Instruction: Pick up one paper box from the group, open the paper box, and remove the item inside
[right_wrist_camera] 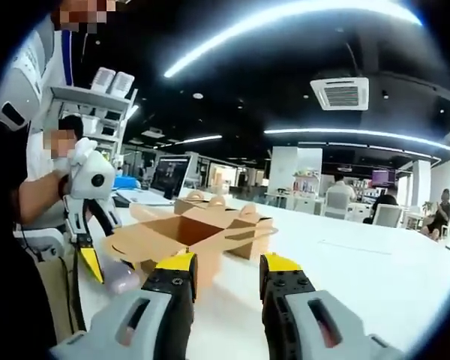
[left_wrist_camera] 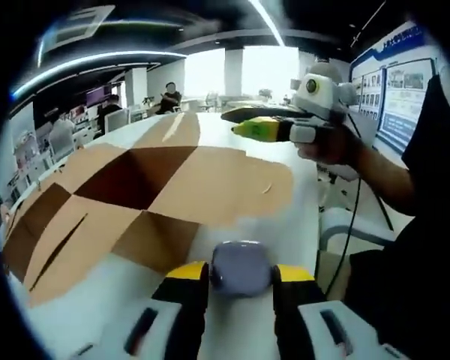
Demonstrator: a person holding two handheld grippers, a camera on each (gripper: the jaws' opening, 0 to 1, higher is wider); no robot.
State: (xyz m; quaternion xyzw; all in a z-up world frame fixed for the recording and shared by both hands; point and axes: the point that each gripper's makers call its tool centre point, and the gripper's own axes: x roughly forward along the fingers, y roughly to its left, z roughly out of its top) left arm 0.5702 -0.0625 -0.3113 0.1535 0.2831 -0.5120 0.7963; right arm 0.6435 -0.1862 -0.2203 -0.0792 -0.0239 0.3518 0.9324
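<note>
Brown corrugated cardboard makes up the opened paper box [left_wrist_camera: 135, 202], which lies on the white table [left_wrist_camera: 285, 225] with its flaps spread out flat around it. In the left gripper view the flaps read as a patchwork of light tan panels, a darker brown shadowed square sits near the middle, and a narrow slit is cut into the panel nearest the table's left edge. In the right gripper view the same box [right_wrist_camera: 187, 232] stands as an open-topped carton with a deep tan interior, rounded tab ears rising from its far edge and one curved flap folded outward toward the table surface [right_wrist_camera: 375, 270].

The left gripper [left_wrist_camera: 240, 279], black with yellow fingertips, is closed around a small rounded pale lavender item [left_wrist_camera: 241, 267]; the item sits between the two tips just in front of the box's nearest flap. From the right gripper view that gripper [right_wrist_camera: 97, 274] appears held in a person's hand beside the box's left side, with the lavender item [right_wrist_camera: 122, 280] at its yellow tips.

The right gripper [right_wrist_camera: 226, 271] has its jaws spread apart with nothing between them, pointed at the box's front wall. In the left gripper view it [left_wrist_camera: 244, 124] hovers above the table beyond the box's far right flap, gripped by a hand [left_wrist_camera: 334, 146].
</note>
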